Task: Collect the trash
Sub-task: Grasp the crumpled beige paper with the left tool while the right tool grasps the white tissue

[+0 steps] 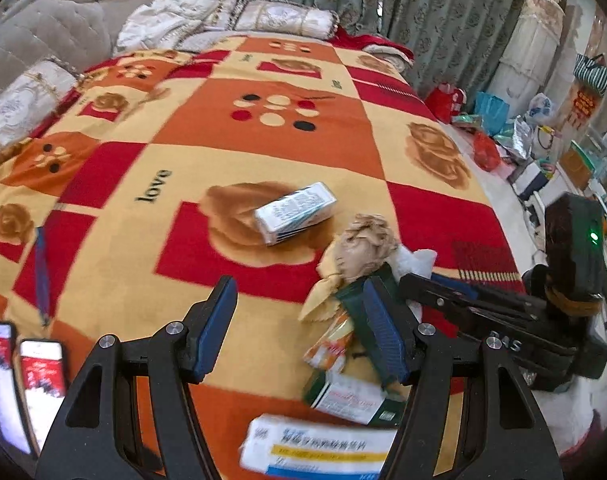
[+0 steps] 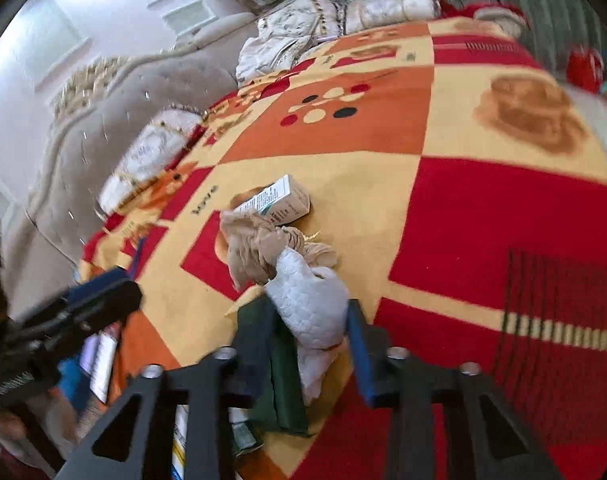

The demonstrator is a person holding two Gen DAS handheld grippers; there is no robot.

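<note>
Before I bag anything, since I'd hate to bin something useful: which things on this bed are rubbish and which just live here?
Rubbish:
white tissue
crumpled brown paper
small box
green box
white packet

Lying about:
blanket
cushions
phones

Patterned blanket (image 1: pixel 343 152) over bed; cushions (image 1: pixel 287 18) by green curtains (image 1: pixel 443 4); two phones (image 1: pixel 23 380) at blanket's edge.
</note>
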